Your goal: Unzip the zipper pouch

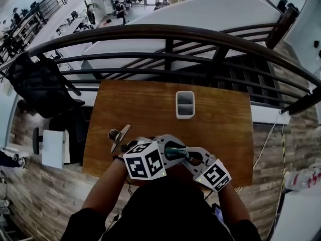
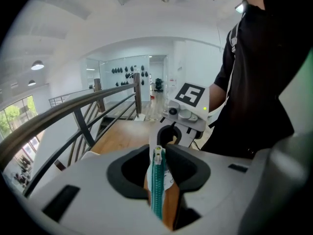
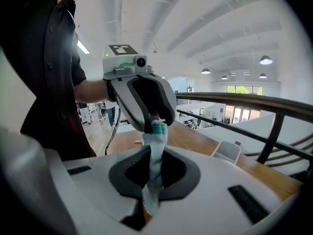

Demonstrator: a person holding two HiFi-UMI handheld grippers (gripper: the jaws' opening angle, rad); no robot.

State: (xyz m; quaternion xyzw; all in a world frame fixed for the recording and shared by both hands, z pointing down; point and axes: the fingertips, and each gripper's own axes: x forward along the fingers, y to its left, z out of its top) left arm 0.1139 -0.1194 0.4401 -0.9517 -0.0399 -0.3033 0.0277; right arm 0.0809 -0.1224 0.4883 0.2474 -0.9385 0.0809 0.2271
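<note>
**Ana:** Where is the zipper pouch (image 3: 155, 146)?

**Ben:** It is up in the air, close to the person's body. It is over the near edge of the wooden table (image 1: 150, 109), stretched between the two grippers.

**Ana:** What is the left gripper (image 2: 159, 173) doing?

**Ben:** Its two fingers are closed on one end of the pouch. The green zipper (image 2: 157, 185) runs up between them. The little pull (image 2: 158, 154) sits at the far end, and the zipper I can see looks closed.

**Ana:** And the right gripper (image 3: 154, 173)?

**Ben:** Its fingers are squeezed tight together on the other end of the pouch. The two grippers face each other, very near.

**Ana:** Is anything on the table?

**Ben:** A small white box (image 1: 184, 104) stands well apart from the pouch, near the far edge by the dark railing (image 1: 165, 34).
</note>
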